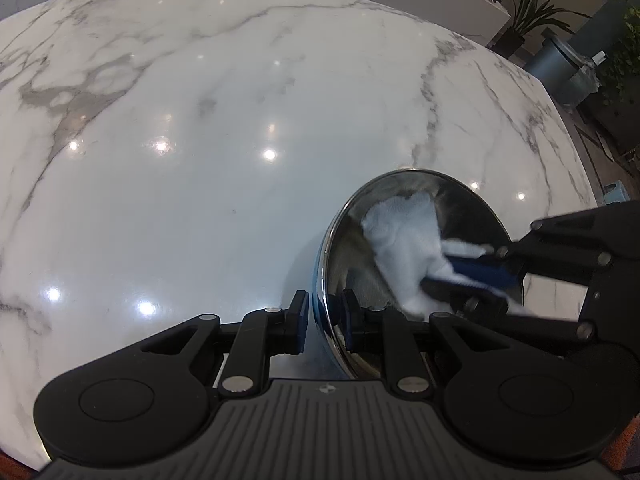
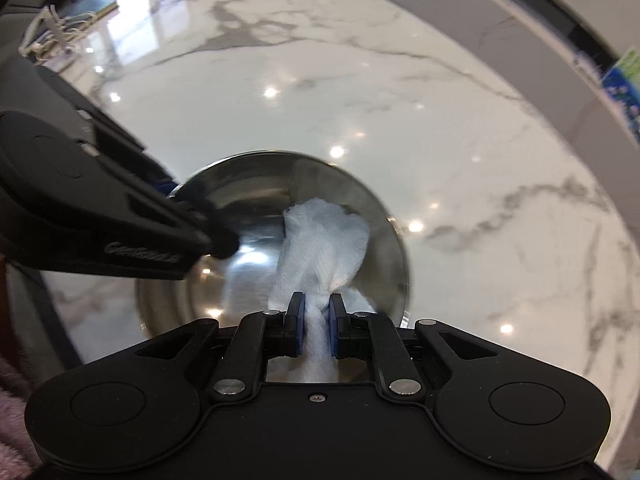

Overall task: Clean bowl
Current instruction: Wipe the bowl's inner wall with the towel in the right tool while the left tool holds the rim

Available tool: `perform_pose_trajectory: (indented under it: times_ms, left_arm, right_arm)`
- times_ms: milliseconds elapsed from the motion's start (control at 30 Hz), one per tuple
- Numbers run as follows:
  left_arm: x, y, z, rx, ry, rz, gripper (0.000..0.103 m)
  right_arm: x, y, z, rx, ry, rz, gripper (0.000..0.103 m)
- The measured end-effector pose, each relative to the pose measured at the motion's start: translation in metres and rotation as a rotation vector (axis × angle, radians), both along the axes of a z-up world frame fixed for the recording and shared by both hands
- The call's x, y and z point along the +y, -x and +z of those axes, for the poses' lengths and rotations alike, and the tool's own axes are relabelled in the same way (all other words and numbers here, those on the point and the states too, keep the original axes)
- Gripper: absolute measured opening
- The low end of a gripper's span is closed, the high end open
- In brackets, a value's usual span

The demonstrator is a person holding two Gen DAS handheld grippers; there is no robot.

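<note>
Left wrist view, left to right: white marble countertop [image 1: 200, 120]; left gripper [image 1: 325, 322], its jaws closed on the near rim of a stainless steel bowl [image 1: 472, 208], one finger outside and one inside; the bowl rests on the countertop, tipped toward the camera; inside it a white paper towel [image 1: 404, 236]; right gripper [image 1: 460, 276], jaws clamped on the towel. Right wrist view: towel [image 2: 324, 236] pinched between blue pads [image 2: 334, 324], pressed against the bowl's inner wall [image 2: 240, 196].

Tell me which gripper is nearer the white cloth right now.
Right. The right gripper is shut on the white cloth inside the steel bowl. The left gripper clamps the bowl's rim, apart from the cloth.
</note>
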State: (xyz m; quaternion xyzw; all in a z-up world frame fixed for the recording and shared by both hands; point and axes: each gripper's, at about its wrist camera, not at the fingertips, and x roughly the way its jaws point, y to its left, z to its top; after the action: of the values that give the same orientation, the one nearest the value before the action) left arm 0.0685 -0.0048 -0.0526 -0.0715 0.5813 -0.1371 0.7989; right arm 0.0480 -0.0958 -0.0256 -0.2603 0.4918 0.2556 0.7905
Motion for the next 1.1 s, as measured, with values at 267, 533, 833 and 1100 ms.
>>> perform_pose_trajectory:
  times_ms: [267,533,833,1100]
  left_arm:
    - [0.001,0.001,0.001,0.005,-0.002,-0.022,0.017]
    - [0.001,0.003,0.003,0.009,-0.003,-0.027,0.017]
    - [-0.007,0.002,0.002,0.002,-0.015,-0.009,0.017]
    - [-0.004,0.003,0.001,0.003,-0.008,0.017,0.018]
  right_arm:
    - [-0.002,-0.011,0.017,-0.042,-0.106,-0.001,0.009]
    - [-0.005,-0.024,-0.002,0.010,-0.148,-0.052,0.010]
    - [-0.009,-0.012,0.000,0.063,-0.131,-0.017,0.010]
    - [-0.030,0.015,0.032,-0.057,-0.211,-0.064,0.045]
